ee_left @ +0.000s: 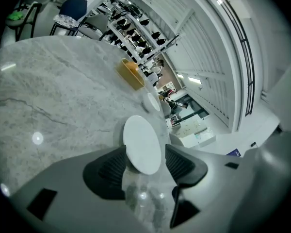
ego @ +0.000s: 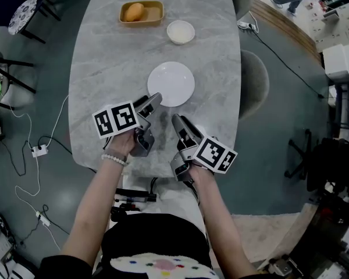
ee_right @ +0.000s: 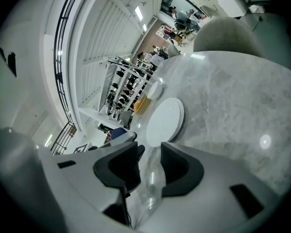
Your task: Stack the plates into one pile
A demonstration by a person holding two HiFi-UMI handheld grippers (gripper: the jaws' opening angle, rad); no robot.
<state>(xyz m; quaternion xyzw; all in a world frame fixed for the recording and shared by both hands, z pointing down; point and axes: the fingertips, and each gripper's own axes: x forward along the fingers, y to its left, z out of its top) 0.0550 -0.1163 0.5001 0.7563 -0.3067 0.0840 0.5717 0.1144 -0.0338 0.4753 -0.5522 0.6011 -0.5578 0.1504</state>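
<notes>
A large white plate [ego: 171,83] lies flat in the middle of the grey marble table [ego: 104,68]. A smaller white plate [ego: 180,32] sits farther back. My left gripper [ego: 153,102] hovers at the large plate's near-left rim, open and empty. In the left gripper view the large plate [ee_left: 142,143] shows just beyond the spread jaws of the left gripper [ee_left: 143,155], with the small plate [ee_left: 153,101] behind it. My right gripper [ego: 179,122] is a little short of the near rim, open and empty. In the right gripper view the large plate [ee_right: 165,120] lies ahead of the right gripper [ee_right: 150,160].
A wooden tray [ego: 141,11] with an orange fruit [ego: 134,11] stands at the table's far end. A grey chair [ego: 253,83] is tucked at the right side. Cables and a power strip [ego: 39,150] lie on the floor at the left.
</notes>
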